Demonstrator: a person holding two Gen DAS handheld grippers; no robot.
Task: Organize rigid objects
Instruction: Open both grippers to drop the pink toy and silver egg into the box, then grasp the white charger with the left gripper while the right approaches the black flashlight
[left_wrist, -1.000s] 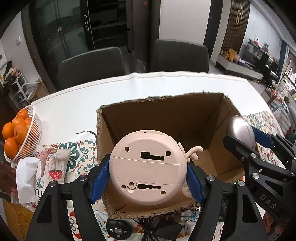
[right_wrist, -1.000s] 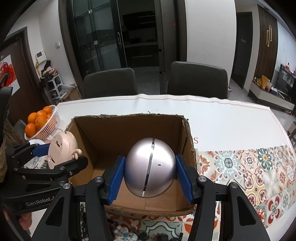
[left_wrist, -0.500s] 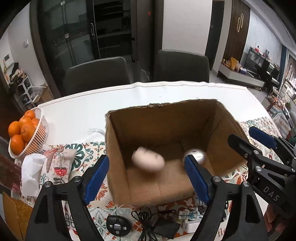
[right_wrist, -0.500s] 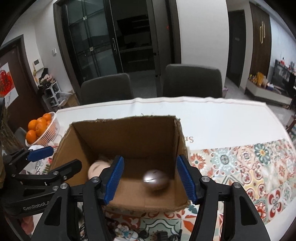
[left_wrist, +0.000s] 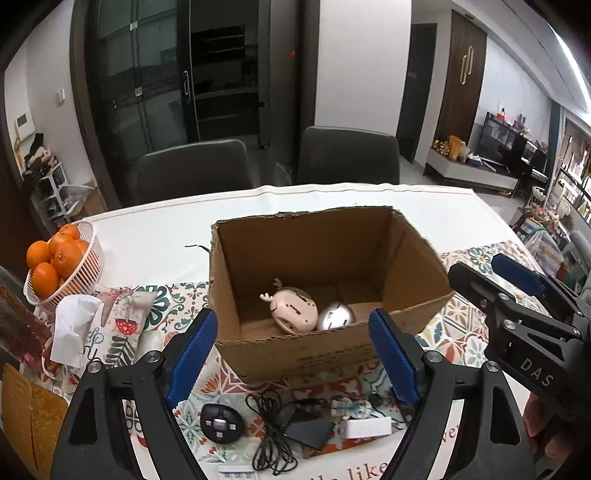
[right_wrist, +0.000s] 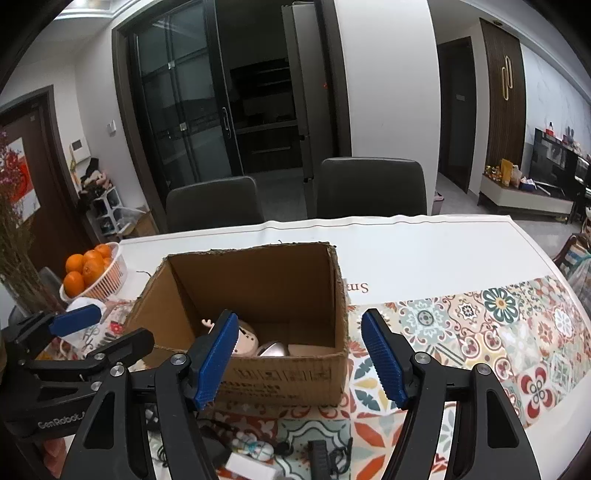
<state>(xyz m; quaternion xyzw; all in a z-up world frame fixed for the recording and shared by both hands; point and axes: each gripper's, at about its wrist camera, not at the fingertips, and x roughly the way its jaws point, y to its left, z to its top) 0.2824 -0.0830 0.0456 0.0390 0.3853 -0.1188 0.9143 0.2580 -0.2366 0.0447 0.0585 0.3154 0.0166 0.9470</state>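
Inside the cardboard box (left_wrist: 325, 354), pink toy (left_wrist: 293, 308) touches silver dome (left_wrist: 335, 315); both jaws apart.

- Even, soft indoor light falls on the table (left_wrist: 332, 199); shadows are faint.
- A ceiling strip (left_wrist: 570, 59) glows bright at upper right.
- Fisheye bending curves both views, with black corners.
- The box (left_wrist: 295, 354) interior is dim; focus is sharp.

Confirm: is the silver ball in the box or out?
In. The silver ball lies on the box floor, touching the pink toy; both grippers are open, holding nothing.
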